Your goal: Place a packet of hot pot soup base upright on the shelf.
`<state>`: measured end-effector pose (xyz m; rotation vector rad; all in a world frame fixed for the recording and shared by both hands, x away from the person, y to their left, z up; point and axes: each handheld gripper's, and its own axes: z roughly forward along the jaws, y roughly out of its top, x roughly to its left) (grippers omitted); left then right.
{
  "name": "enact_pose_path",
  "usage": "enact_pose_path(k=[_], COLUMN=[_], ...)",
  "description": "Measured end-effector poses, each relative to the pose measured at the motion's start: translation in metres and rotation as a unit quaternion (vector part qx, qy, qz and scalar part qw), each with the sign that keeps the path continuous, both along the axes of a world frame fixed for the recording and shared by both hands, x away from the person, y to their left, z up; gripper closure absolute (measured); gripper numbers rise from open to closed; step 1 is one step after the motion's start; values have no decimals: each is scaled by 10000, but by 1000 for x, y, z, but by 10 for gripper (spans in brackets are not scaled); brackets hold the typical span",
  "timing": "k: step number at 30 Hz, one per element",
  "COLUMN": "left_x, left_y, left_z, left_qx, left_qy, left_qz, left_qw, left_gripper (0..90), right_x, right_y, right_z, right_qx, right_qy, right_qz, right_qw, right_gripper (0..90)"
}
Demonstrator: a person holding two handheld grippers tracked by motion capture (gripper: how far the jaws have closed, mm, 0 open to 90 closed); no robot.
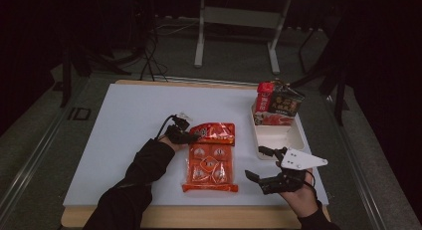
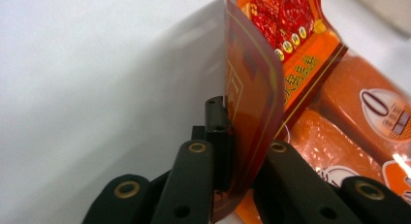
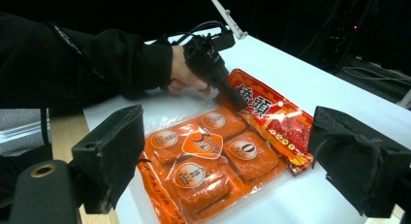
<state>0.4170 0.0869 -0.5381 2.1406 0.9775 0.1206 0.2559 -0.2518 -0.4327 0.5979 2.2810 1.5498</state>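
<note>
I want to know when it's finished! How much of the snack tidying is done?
Done: two packs already stand in the white bin. In hand: the left gripper has pinched the top edge of the orange snack bag, which mostly lies on the table. Left: probably lifting it over to the bin. The right gripper waits open, holding nothing.

- To your left, bare white table [image 1: 124, 120] lies open
- At your right, a white tray [image 1: 297, 135] of upright packets [image 1: 275, 101] blocks the far corner
</note>
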Motion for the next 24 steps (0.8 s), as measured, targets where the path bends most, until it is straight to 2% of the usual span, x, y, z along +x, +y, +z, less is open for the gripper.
enact_pose_path(k=[2, 3, 10, 12, 20, 24], left_x=[-1, -3, -9, -12, -25, -34], left_y=[0, 1, 5, 7, 12, 13], left_z=[1, 1, 11, 15, 41, 52], left_qx=[12, 35, -120, -204, -471, -486], left_qy=[-60, -211, -389, -398, -668, -825], left_qz=[-14, -80, -41, -8, -51, -100], left_qw=[10000, 9997, 9992, 9990, 9966, 9954], left_gripper=[891, 891, 897, 898, 898, 898], right_x=[0, 0, 0, 1, 3, 5], right_y=[0, 0, 0, 0, -1, -3], right_z=[0, 0, 0, 0, 1, 1], right_qx=[-1, 1, 4, -12, 48, 51], right_qy=[-2, 0, 16, 11, 62, 88], right_qz=[-2, -3, -15, -56, -194, -313], right_qw=[10000, 10000, 10000, 10000, 9998, 9995], right_gripper=[132, 132, 136, 137, 137, 137])
